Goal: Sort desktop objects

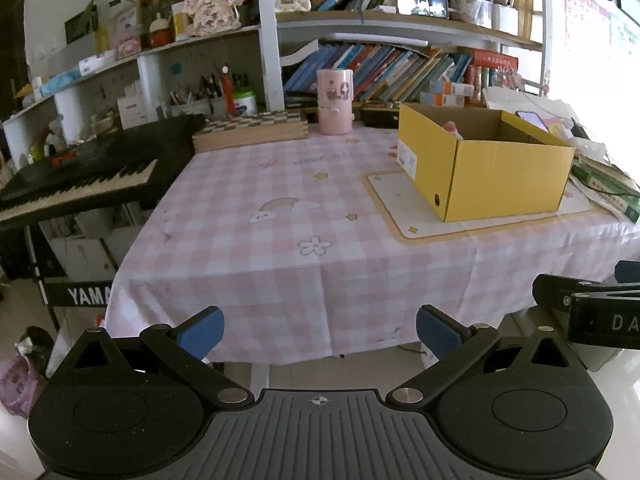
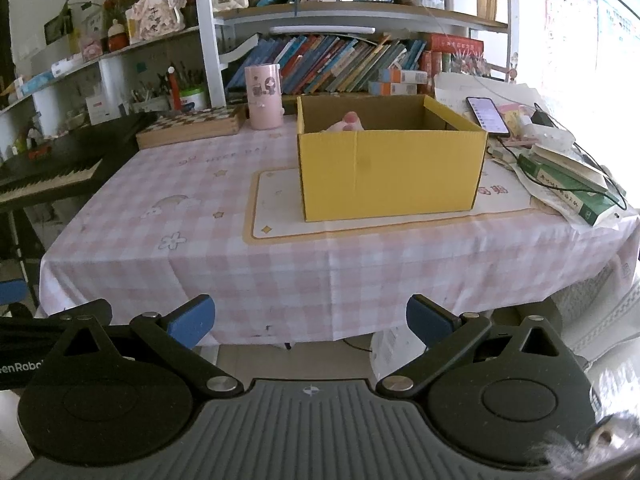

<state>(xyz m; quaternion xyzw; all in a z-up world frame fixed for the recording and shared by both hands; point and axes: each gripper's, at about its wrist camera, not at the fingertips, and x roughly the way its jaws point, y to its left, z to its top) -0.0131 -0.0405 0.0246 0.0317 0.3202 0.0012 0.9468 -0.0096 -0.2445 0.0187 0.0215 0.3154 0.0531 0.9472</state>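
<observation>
The left gripper (image 1: 320, 330) has its blue fingertips (image 1: 202, 330) spread wide with nothing between them, held in front of the table's near edge. The right gripper (image 2: 310, 320) is likewise spread and empty; part of its body enters the left wrist view at the right border, cut off.

Beyond the fingers, the checked tablecloth (image 1: 280, 248) lies bare up to a cream mat (image 2: 276, 204). The yellow cardboard box (image 2: 390, 172) stands on that mat, top open. Inside it a pink object (image 2: 348, 122) shows only its top above the front wall (its identity cannot be determined). A pink cylinder (image 1: 335, 102) stands upright behind the box, beside a checkered wooden board (image 1: 250, 130). At the table's right edge, a phone (image 2: 488, 116) rests on a pile of books and cables, hard to separate.
</observation>
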